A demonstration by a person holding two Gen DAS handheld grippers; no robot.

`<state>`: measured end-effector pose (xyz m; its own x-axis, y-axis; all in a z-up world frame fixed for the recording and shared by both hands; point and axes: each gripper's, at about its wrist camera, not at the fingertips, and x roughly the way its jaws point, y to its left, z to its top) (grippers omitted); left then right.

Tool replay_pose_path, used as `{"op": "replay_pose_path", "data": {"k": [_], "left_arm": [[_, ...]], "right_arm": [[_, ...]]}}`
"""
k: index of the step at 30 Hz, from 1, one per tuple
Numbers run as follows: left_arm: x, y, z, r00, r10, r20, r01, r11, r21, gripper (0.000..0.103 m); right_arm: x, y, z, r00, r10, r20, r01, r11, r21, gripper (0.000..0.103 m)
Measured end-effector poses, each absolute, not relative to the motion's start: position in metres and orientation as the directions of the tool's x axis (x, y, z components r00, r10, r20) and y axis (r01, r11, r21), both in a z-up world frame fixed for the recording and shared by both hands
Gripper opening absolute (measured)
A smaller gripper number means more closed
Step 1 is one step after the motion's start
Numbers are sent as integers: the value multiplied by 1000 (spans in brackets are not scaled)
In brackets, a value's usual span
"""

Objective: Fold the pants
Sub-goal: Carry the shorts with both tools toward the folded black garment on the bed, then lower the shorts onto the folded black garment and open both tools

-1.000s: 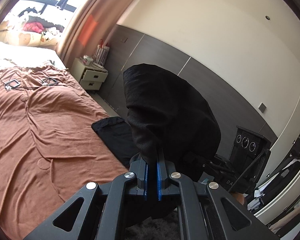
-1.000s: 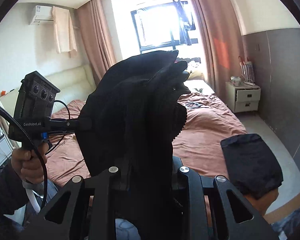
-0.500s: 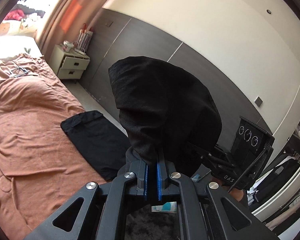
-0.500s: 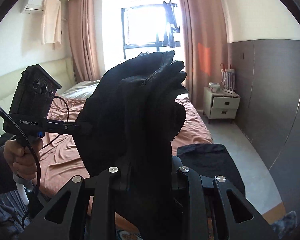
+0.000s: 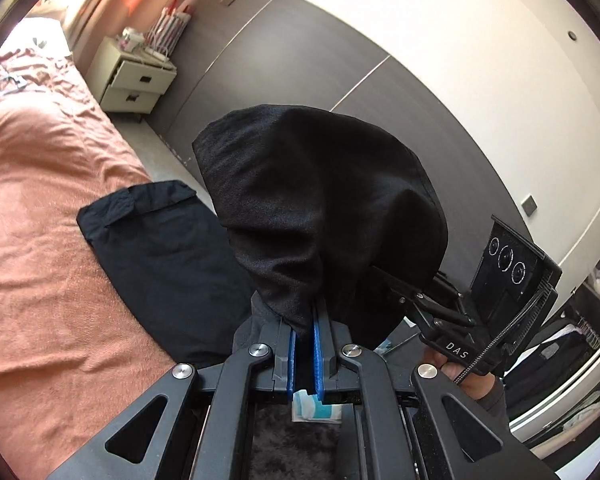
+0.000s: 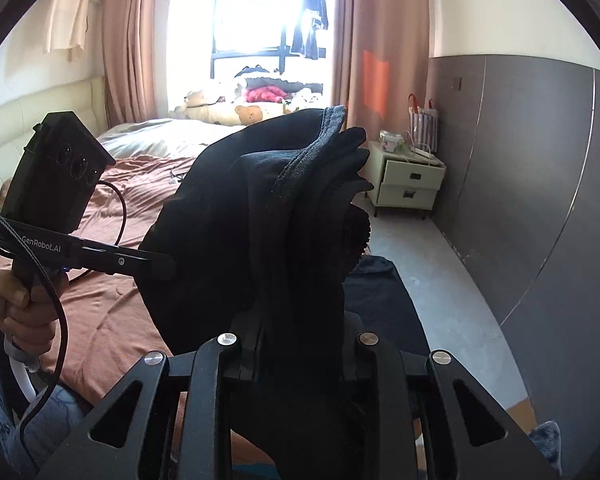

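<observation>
Both grippers are up in the air with the black pants [image 5: 320, 216] bunched between them, just above the near right edge of the bed [image 5: 40, 240]. The left gripper [image 5: 305, 334] is clenched on a thin bit of the fabric, blue pads nearly touching w/ cloth pinched in the slit. The right gripper [image 6: 300, 344] is grasping a thicker wad, several layers incl. a ribbed edge (looks like the waistband, can't be sure) fanning out above its jaws. Part of the pants, or maybe a 2nd dark garment, lies flat on the bed's edge [image 5: 160, 248] below; I can't tell whether it joins what's held.

Step in hand, I'd judge: bringing the held end down over the part that lies flat. To do it well, keep the 2 grips level and apart enough to hold the cloth taut, lower it far edge 1st so it lays w/o creases, line up the edges with the flat piece, and don't let go until the fabric rests on the bed. The nightstand [image 6: 410, 180] stands far right, well apart.
</observation>
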<state>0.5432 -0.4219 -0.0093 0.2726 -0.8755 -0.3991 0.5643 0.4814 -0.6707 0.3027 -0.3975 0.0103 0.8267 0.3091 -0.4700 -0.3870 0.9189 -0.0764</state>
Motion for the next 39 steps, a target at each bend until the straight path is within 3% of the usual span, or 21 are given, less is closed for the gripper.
{"op": "replay_pose_path", "data": {"k": [17,19,20,22,23,24,32,34,36,39], "left_arm": [[630,-433,-78,271,-871,-410,463,491,-738,7],[638,-437,-85,284,-849,-445,456,528,-717,8],[641,-440,-89,297,-825,-481,442,565,-697,9],[653,-444,-106,279,-789,-547,390,613,-687,35],[658,-443,-114,272,-781,-562,351,625,-698,41],[661,-440,-120,274,-781,-561,320,624,-713,45],[676,-423,-126,299,-787,-540,255,611,-749,48],[679,-418,-126,317,-791,-523,229,599,-767,52],[686,-414,-129,336,-793,-508,203,588,-783,54],[699,-411,-133,344,-798,-494,179,572,-800,54]], "right_arm": [[346,-312,6,763,279,-583,-403,911,-91,22],[351,-302,6,759,265,-594,-388,917,-87,24],[356,-298,3,750,245,-614,-372,925,-85,28],[368,-303,-9,738,147,-659,-294,948,-118,55],[373,-301,-12,735,105,-670,-252,959,-127,56],[374,-300,-15,726,94,-681,-227,968,-108,55],[317,-299,-2,756,121,-644,-143,990,18,55],[304,-302,0,757,149,-637,-140,988,65,42],[291,-297,6,761,182,-622,-139,983,117,36],[263,-284,9,762,256,-595,-181,966,183,34]]}}
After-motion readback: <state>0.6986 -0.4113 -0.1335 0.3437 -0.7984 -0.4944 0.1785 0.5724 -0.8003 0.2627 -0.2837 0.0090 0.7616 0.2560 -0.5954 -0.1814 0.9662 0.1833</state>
